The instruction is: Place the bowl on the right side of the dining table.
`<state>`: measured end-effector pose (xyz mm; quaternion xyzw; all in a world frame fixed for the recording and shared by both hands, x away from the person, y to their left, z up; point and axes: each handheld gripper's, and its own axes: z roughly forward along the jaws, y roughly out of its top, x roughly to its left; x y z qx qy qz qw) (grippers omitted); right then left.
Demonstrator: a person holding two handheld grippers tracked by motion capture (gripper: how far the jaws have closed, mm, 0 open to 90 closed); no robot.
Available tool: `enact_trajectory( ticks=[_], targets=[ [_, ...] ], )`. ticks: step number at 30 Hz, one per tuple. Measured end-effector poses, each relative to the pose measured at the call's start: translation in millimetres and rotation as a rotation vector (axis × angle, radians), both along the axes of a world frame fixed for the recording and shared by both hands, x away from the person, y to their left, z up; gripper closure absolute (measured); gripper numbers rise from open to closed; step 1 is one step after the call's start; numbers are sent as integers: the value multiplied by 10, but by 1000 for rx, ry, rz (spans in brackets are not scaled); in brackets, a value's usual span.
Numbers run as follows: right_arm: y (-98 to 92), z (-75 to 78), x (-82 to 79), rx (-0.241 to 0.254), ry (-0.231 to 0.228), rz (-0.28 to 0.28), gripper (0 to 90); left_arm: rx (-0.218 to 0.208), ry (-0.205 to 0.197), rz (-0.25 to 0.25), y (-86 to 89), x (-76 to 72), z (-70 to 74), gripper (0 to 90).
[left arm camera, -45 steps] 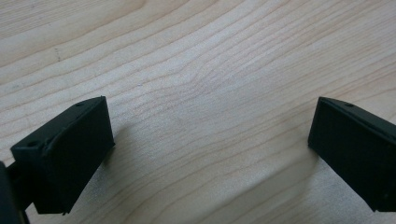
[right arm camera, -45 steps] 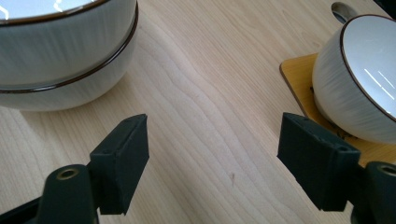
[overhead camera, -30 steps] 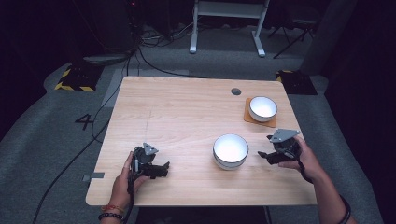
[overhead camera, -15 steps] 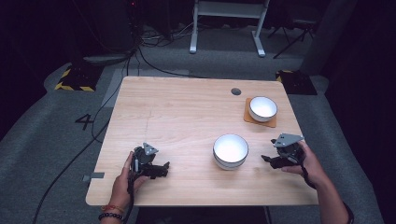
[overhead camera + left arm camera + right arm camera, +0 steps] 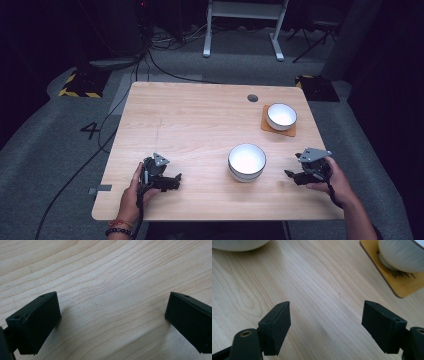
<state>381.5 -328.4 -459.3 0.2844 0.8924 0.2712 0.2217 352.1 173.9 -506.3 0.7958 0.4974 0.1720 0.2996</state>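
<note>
My left gripper (image 5: 172,181) and right gripper (image 5: 292,175): jaws spread, empty. Round white bowl (image 5: 247,161); pale woodgrain desk (image 5: 200,120).

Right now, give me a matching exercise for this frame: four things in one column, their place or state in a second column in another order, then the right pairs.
Things:
1. small bowl
2. large bowl
3. left claw
4. right claw

Places or states:
A. directly on the bare table, near the front edge
B. open, right of the large bowl, its tips toward it
C. on the orange coaster, far right of the table
D. open, over bare wood at the front left

Pairs: 1-C, 2-A, 3-D, 4-B
</note>
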Motion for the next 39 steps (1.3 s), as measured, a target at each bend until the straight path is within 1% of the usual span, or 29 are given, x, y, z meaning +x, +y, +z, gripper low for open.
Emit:
enact_trajectory(
  ticks=[6,7,9,11,13,15,18,19,21,23,26,28,33,36,38,39],
  targets=[
    [-59,-58,-18,0,3,-15,235,1,-2,0,1,1,0,2],
    [-69,-62,-24,-2,14,-23,235,0,-1,0,0,0,0,2],
    [-105,-85,-31,8,11,-25,234,1,-2,1,1,1,0,2],
    [-125,-101,-40,13,10,-40,233,1,-1,1,0,0,0,2],
    [-157,-116,-47,11,9,-39,232,1,-1,0,1,0,0,2],
    [-170,-128,-51,19,5,-45,232,1,-1,0,1,0,0,2],
    [-216,-167,-67,48,12,-69,231,0,0,0,0,0,0,2],
    [-249,-173,-71,46,11,-71,231,0,0,0,0,0,0,2],
    [-296,-202,-77,73,13,-100,231,1,-1,1,1,1,0,1],
    [-316,-206,-80,70,18,-103,231,1,-1,0,0,1,0,2],
    [-373,-241,-89,87,12,-120,229,1,-1,0,1,1,0,2],
    [-408,-255,-95,96,6,-119,227,1,-1,0,1,1,0,2],
    [-476,-272,-115,102,7,-130,223,0,0,0,0,1,0,1],
    [-535,-292,-134,129,2,-147,222,0,0,0,0,1,0,1],
    [-557,-300,-133,130,-3,-143,219,1,-1,1,1,1,0,1],
    [-568,-312,-140,145,-2,-158,218,1,-1,0,1,1,0,1]
  ],
)
